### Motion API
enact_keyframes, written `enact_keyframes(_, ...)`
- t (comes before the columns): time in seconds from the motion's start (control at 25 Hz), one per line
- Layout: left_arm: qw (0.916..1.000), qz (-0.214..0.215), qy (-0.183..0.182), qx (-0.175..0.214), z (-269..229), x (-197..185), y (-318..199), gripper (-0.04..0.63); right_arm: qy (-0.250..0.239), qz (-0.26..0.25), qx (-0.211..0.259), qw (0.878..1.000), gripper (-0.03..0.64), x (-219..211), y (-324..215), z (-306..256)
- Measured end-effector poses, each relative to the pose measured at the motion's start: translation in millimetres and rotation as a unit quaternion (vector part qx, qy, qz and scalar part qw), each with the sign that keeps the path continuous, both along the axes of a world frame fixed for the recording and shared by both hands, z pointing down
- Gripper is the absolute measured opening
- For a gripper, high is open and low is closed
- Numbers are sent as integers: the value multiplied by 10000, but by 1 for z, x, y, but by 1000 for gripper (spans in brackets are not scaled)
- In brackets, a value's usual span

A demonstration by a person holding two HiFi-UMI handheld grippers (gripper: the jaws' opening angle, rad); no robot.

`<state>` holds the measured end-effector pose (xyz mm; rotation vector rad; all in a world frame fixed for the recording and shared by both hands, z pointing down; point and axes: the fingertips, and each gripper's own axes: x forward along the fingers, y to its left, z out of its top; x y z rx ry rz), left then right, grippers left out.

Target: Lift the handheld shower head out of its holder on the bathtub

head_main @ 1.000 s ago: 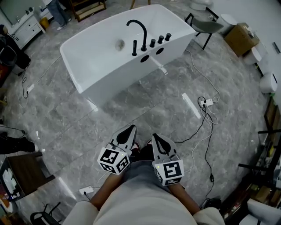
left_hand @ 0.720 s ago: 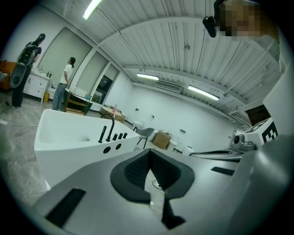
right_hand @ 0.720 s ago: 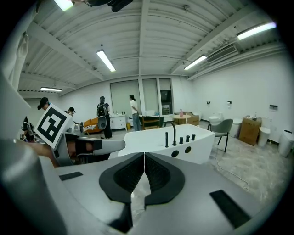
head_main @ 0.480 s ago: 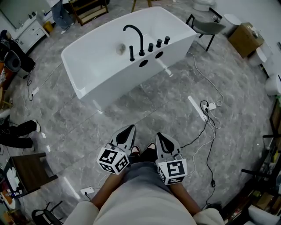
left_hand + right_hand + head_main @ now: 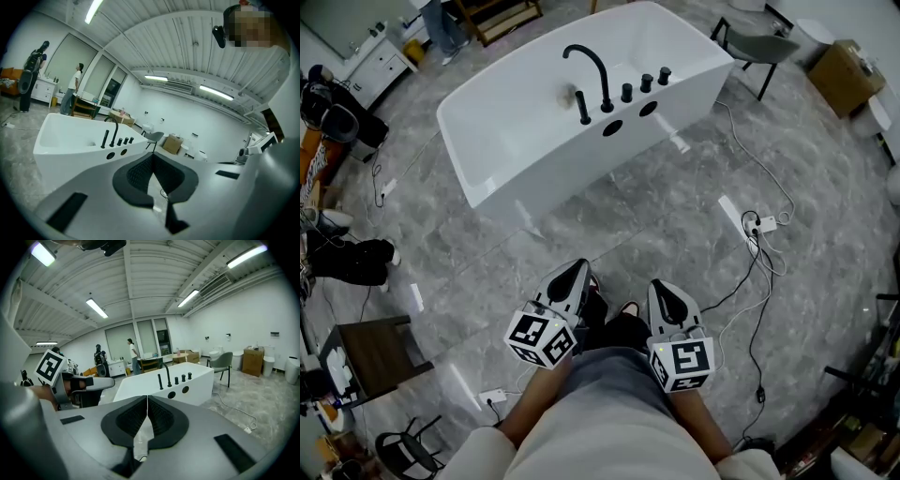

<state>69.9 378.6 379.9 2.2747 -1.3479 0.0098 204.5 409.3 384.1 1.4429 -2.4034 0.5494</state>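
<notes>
The white bathtub [image 5: 525,159] stands across the floor ahead of me. On its near rim are an arched black faucet [image 5: 592,67], a row of black knobs [image 5: 645,82] and the black handheld shower head [image 5: 583,107], upright in its holder. My left gripper [image 5: 578,272] and right gripper [image 5: 662,289] are held low in front of my body, well short of the tub. Both are shut with nothing between the jaws. The left gripper view shows the shower head [image 5: 105,139] far beyond the jaws; in the right gripper view the shower head [image 5: 160,381] is also distant.
A grey chair [image 5: 757,49] and a cardboard box [image 5: 842,73] stand to the right of the tub. A power strip with cables [image 5: 761,227] lies on the marble floor at right. A dark stool [image 5: 375,352] is at lower left. People stand by cabinets [image 5: 74,89] behind the tub.
Both grippers have travelled forward over the floor toward the tub, still shut. In the head view the right one has drifted a little rightward and lower.
</notes>
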Motion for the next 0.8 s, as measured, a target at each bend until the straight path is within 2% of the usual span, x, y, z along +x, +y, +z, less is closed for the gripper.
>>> enact_keyframes(0.24, 10000, 93, -21, -13, 6, 10, -36, 5, -1, 79, -10, 10000, 20, 14, -37, 6)
enact_keyframes(0.44, 9997, 199, 94, 64, 0, 14, -85, 5, 30, 180, 0, 9998, 20, 15, -76, 2)
enact_keyframes(0.64, 9988, 401, 104, 250, -13, 10, -137, 5, 124, 44, 39, 9999, 20, -6, -122, -6)
enact_keyframes(0.8, 9986, 415, 97, 322, -17, -9, -174, 5, 137, -148, 62, 9998, 20, -35, -160, -9)
